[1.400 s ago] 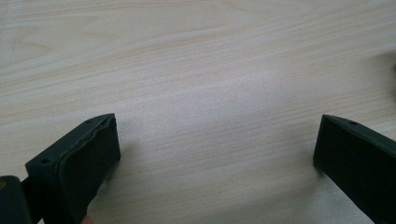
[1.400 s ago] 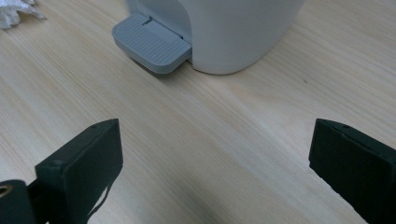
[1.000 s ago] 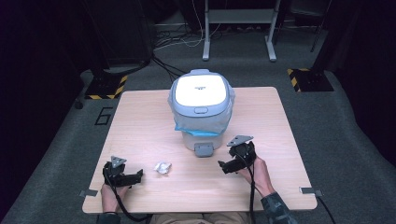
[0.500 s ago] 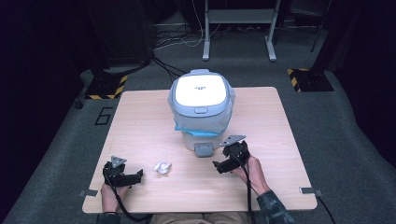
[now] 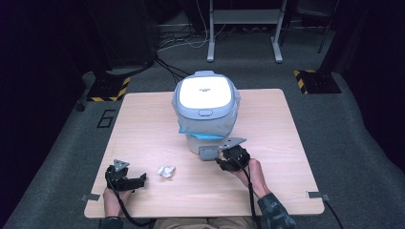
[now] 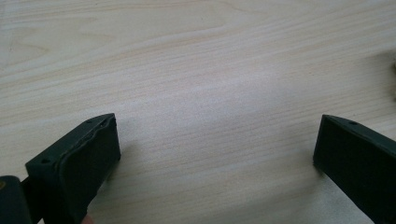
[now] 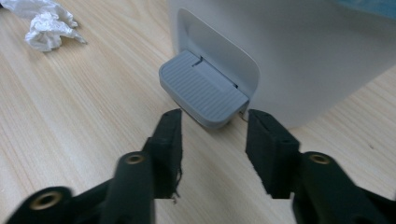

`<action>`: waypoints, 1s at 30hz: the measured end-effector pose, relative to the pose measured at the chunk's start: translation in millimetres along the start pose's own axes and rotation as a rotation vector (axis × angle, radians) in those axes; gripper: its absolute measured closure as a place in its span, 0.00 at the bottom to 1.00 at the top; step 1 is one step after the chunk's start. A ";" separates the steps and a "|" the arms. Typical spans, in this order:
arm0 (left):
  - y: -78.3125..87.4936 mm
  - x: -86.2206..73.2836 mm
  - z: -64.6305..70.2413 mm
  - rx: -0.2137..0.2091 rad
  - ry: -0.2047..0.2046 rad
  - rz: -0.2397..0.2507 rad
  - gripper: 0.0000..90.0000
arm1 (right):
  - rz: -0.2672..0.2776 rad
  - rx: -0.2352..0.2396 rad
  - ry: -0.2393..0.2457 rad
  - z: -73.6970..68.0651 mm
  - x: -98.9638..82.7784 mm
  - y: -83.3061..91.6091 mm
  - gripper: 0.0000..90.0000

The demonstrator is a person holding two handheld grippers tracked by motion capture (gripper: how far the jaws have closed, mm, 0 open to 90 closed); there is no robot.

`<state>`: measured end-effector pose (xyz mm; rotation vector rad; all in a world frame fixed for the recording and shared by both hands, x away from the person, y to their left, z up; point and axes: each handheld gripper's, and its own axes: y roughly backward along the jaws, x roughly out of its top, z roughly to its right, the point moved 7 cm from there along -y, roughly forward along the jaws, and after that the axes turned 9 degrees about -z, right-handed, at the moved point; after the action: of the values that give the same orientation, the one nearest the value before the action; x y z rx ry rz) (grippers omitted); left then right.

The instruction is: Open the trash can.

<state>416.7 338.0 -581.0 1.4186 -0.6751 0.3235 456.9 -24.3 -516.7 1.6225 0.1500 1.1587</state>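
Grey pedal (image 7: 203, 88): it sticks out low at the front foot of the bin (image 5: 206, 112), on the side facing the person, and looks level, not yet pushed down.
Bin: stands upright near the middle of the table (image 5: 286, 143), with the white lid (image 5: 205, 90) shut flat and a blue bag (image 5: 200, 131) showing under the rim.
Right claw (image 7: 214, 116): its jaws have just been closing and now stand half parted. The pedal's front edge sits just ahead of the tips, roughly in line with the gap. No pad presses on it, so nothing is grasped.
Left claw (image 6: 217, 121): released, jaws wide apart over bare wood, low at the table's near left, well apart from the bin.
Crumpled paper (image 5: 166, 171): lies loose on the table between the two claws, untouched.
Done so far: by my reading, only the approach. The right claw is lined up at the pedal.
Left to do: probably press the pedal so the lid lifts, then pick up the paper and drop it in. That order is a guess from how things lie.
Hard to tell: whether the right tips touch the pedal's front edge or stop just short, since the angle flattens that gap.
Hidden: the inside of the bin, the hinge side behind it, and how the pedal joins the base.
Cut off: the bin's upper part in the right gripper view, and the person beyond the forearms in the high view.
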 end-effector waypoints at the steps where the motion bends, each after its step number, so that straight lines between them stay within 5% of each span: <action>1: 0.0 0.0 0.0 0.000 0.000 0.000 0.00 | 0.006 0.004 -0.007 -0.7 0.8 -1.1 0.70; 5: 0.0 0.0 0.0 0.000 0.000 0.000 0.00 | 0.041 -0.008 0.005 -0.6 4.5 -2.8 0.93; 8: 0.0 0.0 0.1 0.000 0.001 0.001 0.00 | 0.051 -0.013 0.004 0.0 5.8 -4.1 1.00; 30: 0.0 0.0 0.0 0.000 0.000 0.000 0.00 | 0.066 -0.069 0.004 -9.6 16.2 -39.0 1.00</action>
<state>416.7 337.9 -581.0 1.4181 -0.6753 0.3238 475.4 8.0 -538.8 1.5743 0.0588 1.2053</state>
